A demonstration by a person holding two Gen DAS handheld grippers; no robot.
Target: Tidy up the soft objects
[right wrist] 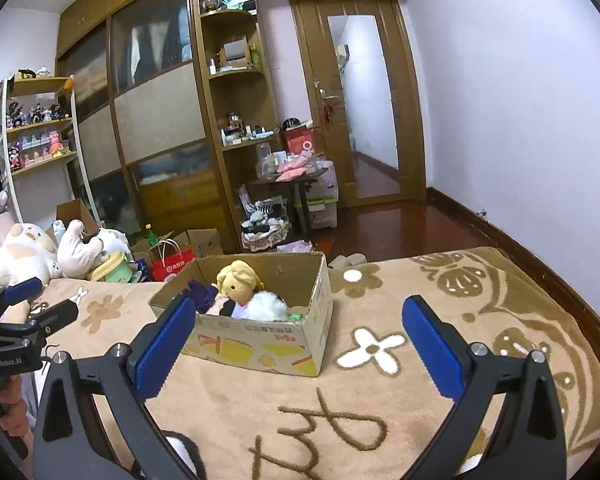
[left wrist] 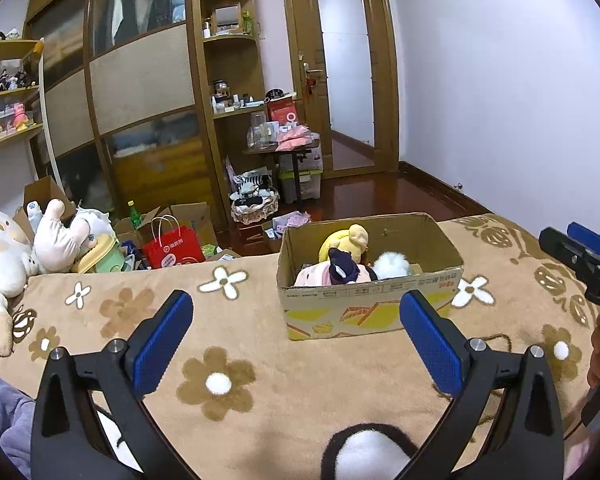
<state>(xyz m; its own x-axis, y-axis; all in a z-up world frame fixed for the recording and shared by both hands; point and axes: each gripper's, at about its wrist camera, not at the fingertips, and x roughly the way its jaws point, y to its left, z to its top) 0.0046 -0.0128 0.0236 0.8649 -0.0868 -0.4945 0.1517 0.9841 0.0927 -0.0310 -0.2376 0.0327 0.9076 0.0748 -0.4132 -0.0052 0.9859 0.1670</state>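
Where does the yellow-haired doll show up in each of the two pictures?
Left wrist view: yellow-haired doll sits in the cardboard box, right of centre.
Right wrist view: doll in the same box, left of centre.
Shared landmark: the wooden door behind.

Home bedroom: wardrobe (right wrist: 160, 120), blanketed bed (right wrist: 380, 400), plush toys (right wrist: 24, 256).

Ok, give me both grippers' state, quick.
Left gripper: open, holding nothing.
Right gripper: open, holding nothing.
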